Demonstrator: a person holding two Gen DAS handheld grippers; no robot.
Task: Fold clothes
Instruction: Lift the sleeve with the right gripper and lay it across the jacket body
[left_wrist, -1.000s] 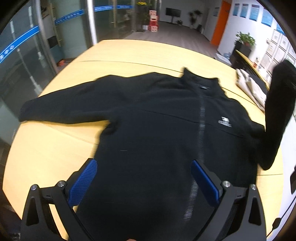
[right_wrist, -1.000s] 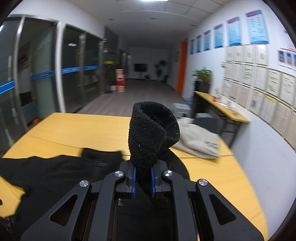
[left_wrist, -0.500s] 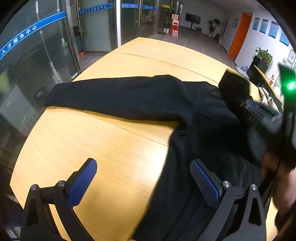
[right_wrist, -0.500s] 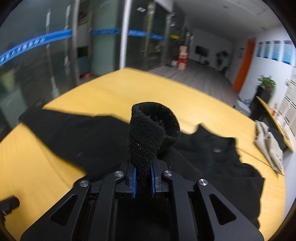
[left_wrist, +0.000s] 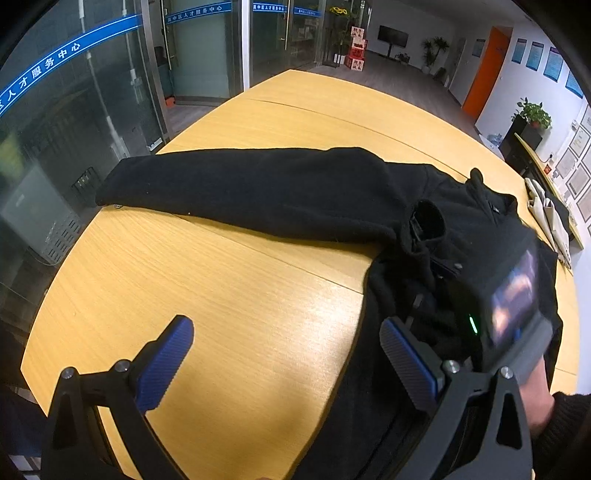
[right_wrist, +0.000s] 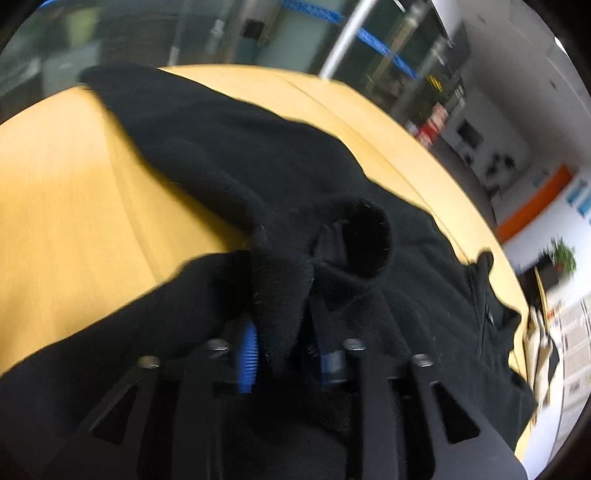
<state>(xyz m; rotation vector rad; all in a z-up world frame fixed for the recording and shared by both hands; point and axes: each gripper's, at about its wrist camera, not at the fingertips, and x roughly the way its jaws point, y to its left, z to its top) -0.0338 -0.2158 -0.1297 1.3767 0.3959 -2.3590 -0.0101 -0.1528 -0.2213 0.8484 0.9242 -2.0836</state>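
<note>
A black fleece jacket (left_wrist: 424, 229) lies on the yellow wooden table (left_wrist: 229, 295), its left sleeve (left_wrist: 240, 188) stretched out flat to the left. My left gripper (left_wrist: 284, 358) is open and empty, low over the bare table beside the jacket's left edge. My right gripper (right_wrist: 284, 332) is shut on the right sleeve's cuff (right_wrist: 354, 240) and holds it over the jacket's chest; it also shows in the left wrist view (left_wrist: 513, 295), with the cuff (left_wrist: 428, 221) in front of it. The collar (right_wrist: 487, 273) lies at the far right.
A folded light-coloured garment (left_wrist: 550, 218) lies on the table's far right edge. Glass walls (left_wrist: 110, 92) stand past the table's left side. The table's rounded edge (left_wrist: 55, 280) runs close to the left sleeve's cuff.
My right gripper has carried the right sleeve's cuff across and down onto the jacket's chest. My left gripper has stayed open and swung left, off the jacket's body to over bare table.
</note>
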